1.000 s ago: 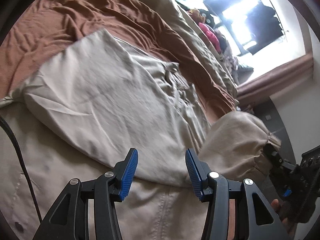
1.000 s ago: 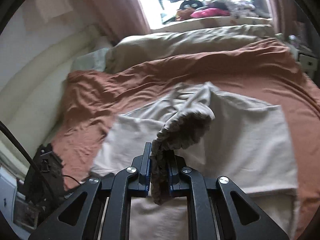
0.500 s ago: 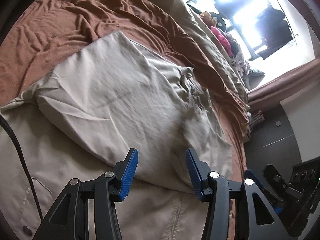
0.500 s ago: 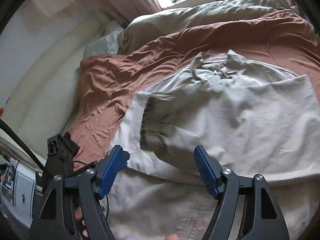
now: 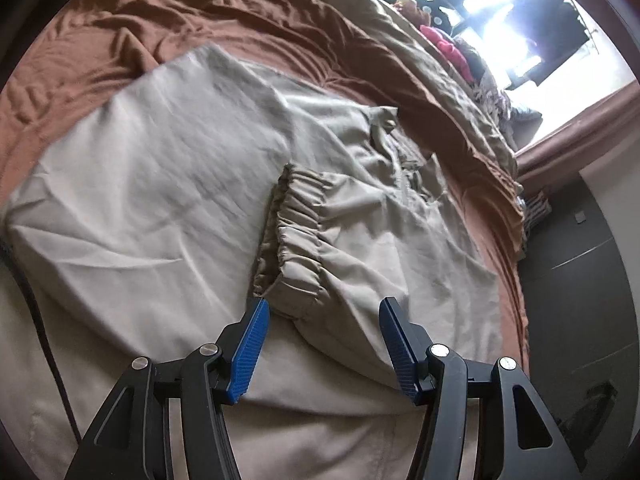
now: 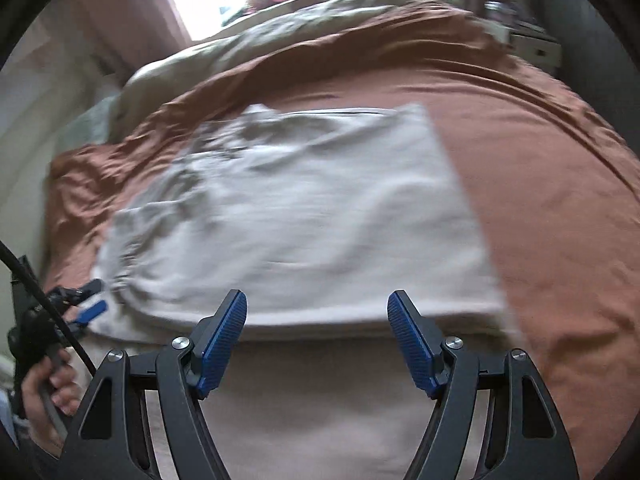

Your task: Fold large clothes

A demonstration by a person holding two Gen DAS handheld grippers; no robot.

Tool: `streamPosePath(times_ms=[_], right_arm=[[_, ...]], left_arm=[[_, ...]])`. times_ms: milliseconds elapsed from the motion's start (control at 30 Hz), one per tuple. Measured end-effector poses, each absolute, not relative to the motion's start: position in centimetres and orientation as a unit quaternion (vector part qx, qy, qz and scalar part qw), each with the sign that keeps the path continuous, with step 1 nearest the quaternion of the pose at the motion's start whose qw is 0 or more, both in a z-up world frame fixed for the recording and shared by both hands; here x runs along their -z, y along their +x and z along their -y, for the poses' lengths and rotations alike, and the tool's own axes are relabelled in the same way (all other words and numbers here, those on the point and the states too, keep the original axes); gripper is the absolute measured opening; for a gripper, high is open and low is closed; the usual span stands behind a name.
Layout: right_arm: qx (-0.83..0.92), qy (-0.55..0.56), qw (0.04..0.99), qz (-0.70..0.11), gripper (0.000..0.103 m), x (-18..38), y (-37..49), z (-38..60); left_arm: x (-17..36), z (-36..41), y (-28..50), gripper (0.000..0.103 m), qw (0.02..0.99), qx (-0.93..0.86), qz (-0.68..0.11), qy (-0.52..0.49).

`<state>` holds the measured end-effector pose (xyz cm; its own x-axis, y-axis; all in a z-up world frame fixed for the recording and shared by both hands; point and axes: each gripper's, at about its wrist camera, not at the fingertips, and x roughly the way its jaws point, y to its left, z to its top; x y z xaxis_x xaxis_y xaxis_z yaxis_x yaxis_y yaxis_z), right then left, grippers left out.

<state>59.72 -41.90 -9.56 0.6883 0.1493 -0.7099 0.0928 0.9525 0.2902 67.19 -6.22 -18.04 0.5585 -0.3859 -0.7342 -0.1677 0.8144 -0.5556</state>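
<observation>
A large beige jacket (image 5: 168, 184) lies flat on the brown bedspread (image 5: 224, 24), with both sleeves folded in over its body. One sleeve's gathered cuff (image 5: 292, 232) rests at the middle, just beyond my left gripper (image 5: 324, 305). That gripper's jaws are opening, and nothing is between the blue pads (image 5: 248, 352). In the right wrist view the jacket (image 6: 304, 208) looks blurred. My right gripper (image 6: 317, 297) hangs open and empty above its near folded edge. The left gripper (image 6: 86, 304) and the hand (image 6: 48, 396) holding it show at the left edge there.
An olive duvet (image 5: 452, 76) is bunched along the far side of the bed below a bright window (image 5: 520, 20), with pink things (image 5: 448, 46) on the sill. A dark cabinet (image 5: 580, 280) stands off the bed's right side. A black cable (image 6: 44, 300) crosses the left.
My right gripper has let go of the sleeve cuff, which now lies on the jacket. It has then dropped towards the near edge. My left gripper has moved lower and its jaws are wider.
</observation>
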Motion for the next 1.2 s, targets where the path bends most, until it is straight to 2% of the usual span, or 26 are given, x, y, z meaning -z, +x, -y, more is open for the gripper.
streamPosePath(times_ms=[267,333,367,400,433,600,833,867,933,967,1000,1067,1200], right_arm=[[0.047,0.146,0.895,-0.418,0.072,9.9,56.4,45.9],[0.053,0.137,0.892,-0.428,0.072,10.0,55.9,45.9],[0.056,0.129,0.888,-0.439,0.071,10.4,56.2,45.7],[0.058,0.124,0.884,-0.447,0.067,10.8,56.5,45.4],[0.06,0.119,0.88,-0.456,0.065,11.3,57.0,45.1],[0.078,0.134,0.869,-0.471,0.054,11.9,58.4,46.1],[0.078,0.145,0.871,-0.464,0.053,12.2,59.6,46.4],[0.075,0.144,0.871,-0.463,0.053,12.2,59.6,46.3],[0.075,0.143,0.87,-0.466,0.053,12.5,59.6,46.4],[0.074,0.143,0.869,-0.467,0.053,12.8,59.7,46.6],[0.074,0.143,0.869,-0.468,0.053,12.9,59.7,46.7],[0.075,0.144,0.87,-0.466,0.053,13.1,59.4,46.8],[0.074,0.151,0.87,-0.463,0.053,13.1,59.4,47.0]], left_arm=[[19.9,7.2,68.4,0.059,0.842,0.041,-0.47,-0.263],[20.0,7.5,68.4,0.055,0.847,0.038,-0.468,-0.249],[20.0,7.5,68.3,0.04,0.85,0.032,-0.468,-0.241],[20.2,7.6,68.2,0.014,0.85,0.024,-0.472,-0.233],[20.4,7.5,68.1,0.002,0.849,0.022,-0.475,-0.232],[19.2,8.1,66.8,0.0,0.857,0.036,-0.463,-0.223],[18.3,6.7,67.0,0.0,0.855,0.029,-0.453,-0.249],[18.5,6.3,67.6,0.002,0.848,0.028,-0.463,-0.257],[18.4,6.0,68.6,0.014,0.837,0.031,-0.476,-0.268],[17.9,5.9,69.0,0.033,0.84,0.034,-0.474,-0.262],[17.5,5.9,69.4,0.057,0.847,0.031,-0.468,-0.25],[16.6,6.0,70.1,0.08,0.865,0.008,-0.451,-0.22],[17.9,6.5,72.7,0.08,0.854,0.015,-0.479,-0.205]])
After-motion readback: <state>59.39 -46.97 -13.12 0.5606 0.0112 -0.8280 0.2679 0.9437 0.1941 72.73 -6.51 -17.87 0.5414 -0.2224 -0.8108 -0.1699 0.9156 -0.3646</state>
